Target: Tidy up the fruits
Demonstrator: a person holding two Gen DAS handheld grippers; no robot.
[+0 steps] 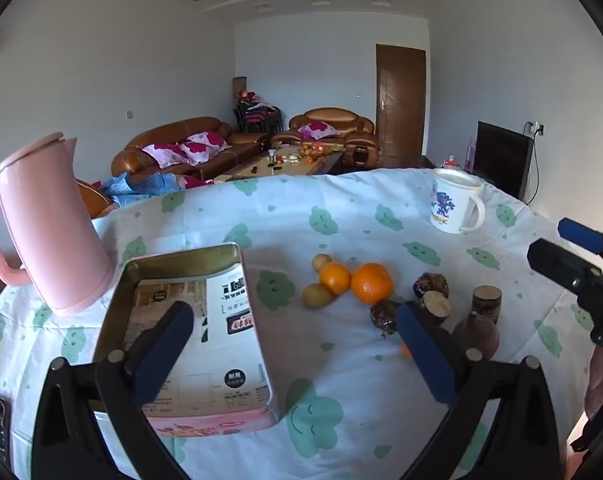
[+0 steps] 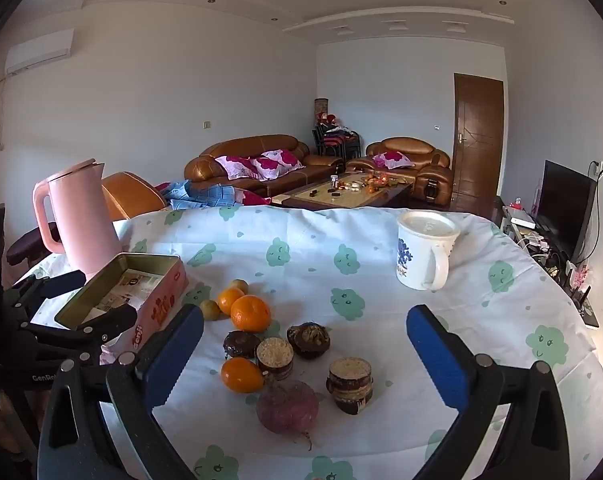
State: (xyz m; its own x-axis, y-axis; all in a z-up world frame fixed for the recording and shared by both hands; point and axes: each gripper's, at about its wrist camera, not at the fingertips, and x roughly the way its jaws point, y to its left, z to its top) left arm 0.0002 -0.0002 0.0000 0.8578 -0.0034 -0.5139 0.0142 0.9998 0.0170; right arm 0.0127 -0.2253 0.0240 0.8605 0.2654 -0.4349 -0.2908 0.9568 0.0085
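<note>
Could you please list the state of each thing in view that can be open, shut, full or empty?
Pink rectangular metal tin: open, lid off, only a printed paper sheet inside, no fruit.
Pink plastic kettle: upright, lid shut.
White printed mug: upright, covered by a white lid.
Brown wooden door: shut.
Black television: screen dark.
Left hand-held gripper: open, holding nothing.
Right hand-held gripper: open, holding nothing.

My left tongs [image 1: 293, 344] hang open above the worktop [image 1: 341, 380], empty. One blue finger [image 1: 163, 350] sits over the open tin box [image 1: 189, 320], the other [image 1: 425, 354] by the dark fruits [image 1: 385, 316]. Two oranges [image 1: 371, 283] and small yellow fruits [image 1: 317, 295] cluster mid-worktop. A pink kettle [image 1: 49, 224] stands at the left edge, a mug [image 1: 455, 206] near the far edge.
</note>
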